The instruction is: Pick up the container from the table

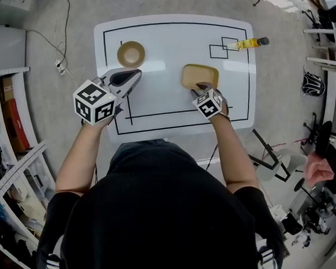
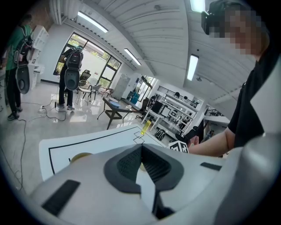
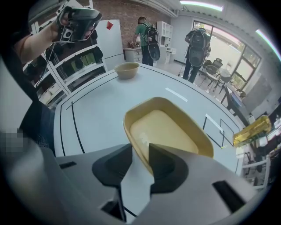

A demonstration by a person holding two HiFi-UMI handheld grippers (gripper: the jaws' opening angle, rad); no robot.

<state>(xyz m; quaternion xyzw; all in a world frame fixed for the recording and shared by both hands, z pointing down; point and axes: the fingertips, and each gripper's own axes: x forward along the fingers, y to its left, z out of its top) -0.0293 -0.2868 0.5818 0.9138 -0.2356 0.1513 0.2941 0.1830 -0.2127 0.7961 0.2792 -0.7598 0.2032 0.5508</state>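
Well inside the table's (image 1: pixel 163 36) right half, about midway between its far and near edges, sits the yellow container (image 1: pixel 199 76), flat on the surface. The right gripper (image 1: pixel 201 90) points steeply down at the container's near rim. Its jaws are spread and straddle that rim, one pad inside the container and one outside, with a gap showing on the outer side. The left gripper (image 1: pixel 138 73) hangs over the left half of the table, jaws pressed together on nothing. A tan bowl (image 1: pixel 130 53) sits by the far left corner, well apart from the container. A yellow bottle (image 1: pixel 247 43) stands near the far right corner. Bare table lies between the container and every edge.
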